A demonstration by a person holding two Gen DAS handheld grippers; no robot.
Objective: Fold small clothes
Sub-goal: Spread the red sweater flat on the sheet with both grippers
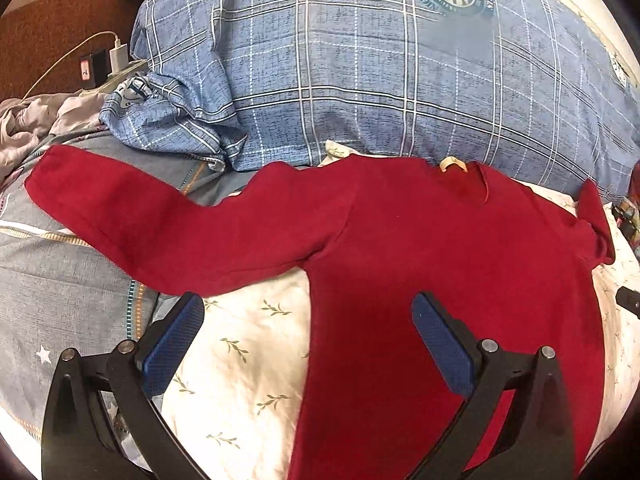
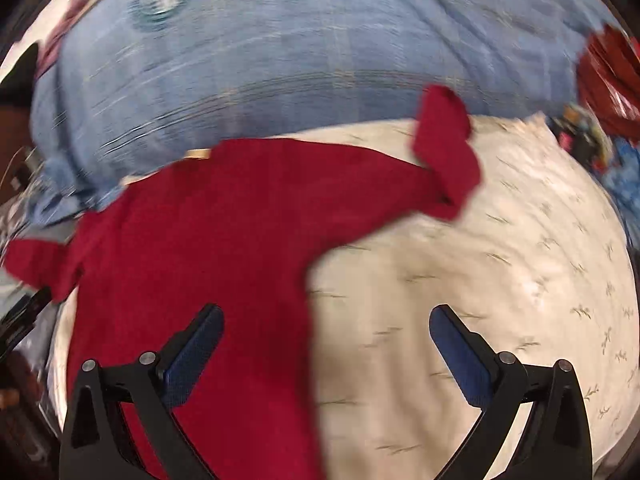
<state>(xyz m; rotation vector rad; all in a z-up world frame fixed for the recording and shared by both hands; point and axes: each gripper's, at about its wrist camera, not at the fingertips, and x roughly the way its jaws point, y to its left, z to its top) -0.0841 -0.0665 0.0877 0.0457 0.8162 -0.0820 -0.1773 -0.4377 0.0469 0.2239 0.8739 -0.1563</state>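
Apparently flat, the red sweater (image 1: 440,248) runs off-frame below; both tools (image 1: 308,320) (image 2: 326,328) spread, gripping nothing.

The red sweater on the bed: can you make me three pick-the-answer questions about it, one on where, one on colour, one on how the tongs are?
1. Where does the red sweater lie?
A. on the cream leaf-print sheet
B. on a wooden chair
C. in a basket

2. What colour are the pads on the tongs?
A. yellow
B. blue
C. white

3. How are the left tongs and the right tongs?
A. both shut on the sweater
B. one open, one shut
C. both open, holding nothing

Answers:
1 A, the sweater's body is spread flat on the sheet, near the blue plaid quilt.
2 B, both views show blue textured pads on black arms.
3 C, each pair stands wide apart with nothing between.
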